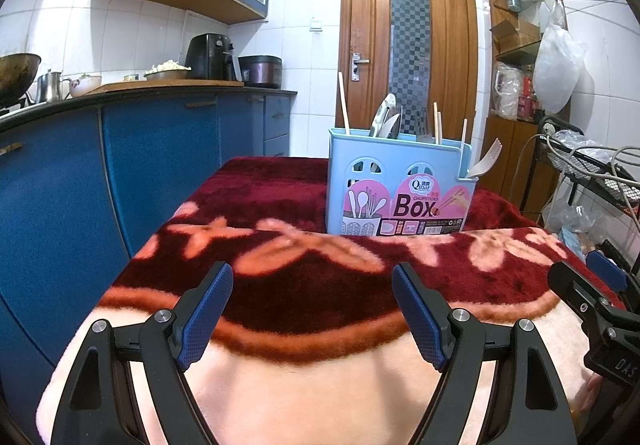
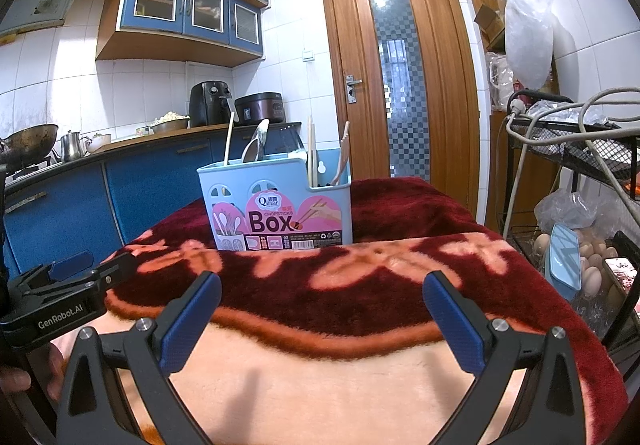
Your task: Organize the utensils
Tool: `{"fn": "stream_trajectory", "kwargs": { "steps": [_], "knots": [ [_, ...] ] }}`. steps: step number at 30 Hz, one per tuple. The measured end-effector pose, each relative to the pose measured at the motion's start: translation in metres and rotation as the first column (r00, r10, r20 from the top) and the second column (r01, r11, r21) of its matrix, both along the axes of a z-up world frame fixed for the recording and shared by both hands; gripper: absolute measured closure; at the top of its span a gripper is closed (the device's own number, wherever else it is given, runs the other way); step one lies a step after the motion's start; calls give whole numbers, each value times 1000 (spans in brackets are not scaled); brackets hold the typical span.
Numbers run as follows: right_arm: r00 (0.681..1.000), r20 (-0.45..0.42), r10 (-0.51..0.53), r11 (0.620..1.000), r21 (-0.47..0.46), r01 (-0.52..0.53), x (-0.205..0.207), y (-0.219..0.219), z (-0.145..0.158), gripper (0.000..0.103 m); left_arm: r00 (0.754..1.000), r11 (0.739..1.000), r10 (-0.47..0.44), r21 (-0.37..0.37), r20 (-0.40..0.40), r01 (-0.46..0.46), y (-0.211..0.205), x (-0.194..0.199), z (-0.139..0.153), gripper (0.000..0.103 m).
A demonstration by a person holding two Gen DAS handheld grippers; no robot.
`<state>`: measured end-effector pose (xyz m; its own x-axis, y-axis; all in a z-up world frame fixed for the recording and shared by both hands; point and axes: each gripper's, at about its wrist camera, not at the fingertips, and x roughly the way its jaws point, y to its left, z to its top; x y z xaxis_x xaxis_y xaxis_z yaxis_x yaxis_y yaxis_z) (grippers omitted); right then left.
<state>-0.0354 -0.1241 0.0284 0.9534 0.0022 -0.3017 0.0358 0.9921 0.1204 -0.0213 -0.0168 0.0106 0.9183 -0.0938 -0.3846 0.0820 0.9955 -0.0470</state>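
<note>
I hold my left hand-held gripper (image 1: pixel 312 309) and right hand-held gripper (image 2: pixel 322 319) apart and empty at the blanket-covered bench's (image 1: pixel 304 373) near edge, facing the pale blue plastic utensil box (image 1: pixel 400 185) standing far-centre, ready to reach

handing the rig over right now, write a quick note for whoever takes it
Left gripper: open, empty, low over the blanket.
Right gripper: open, empty, beside the left one.
Blue utensil box stands upright at the middle of the blanket, ahead of both grippers. Chopsticks, spoons and a fork stand in its compartments.
Done: no loose utensils seen on the blanket.
Left: whether anything inside needs re-sorting cannot be told from here.
</note>
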Motion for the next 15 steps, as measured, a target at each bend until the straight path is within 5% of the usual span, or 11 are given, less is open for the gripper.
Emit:
{"fn": "stream_trajectory", "kwargs": {
  "steps": [15],
  "knots": [
    [1000,0,0,1000,-4,0,0,0,0,0,1000,1000,-4,4,-4,4,0,0,0,20]
  ]
}}
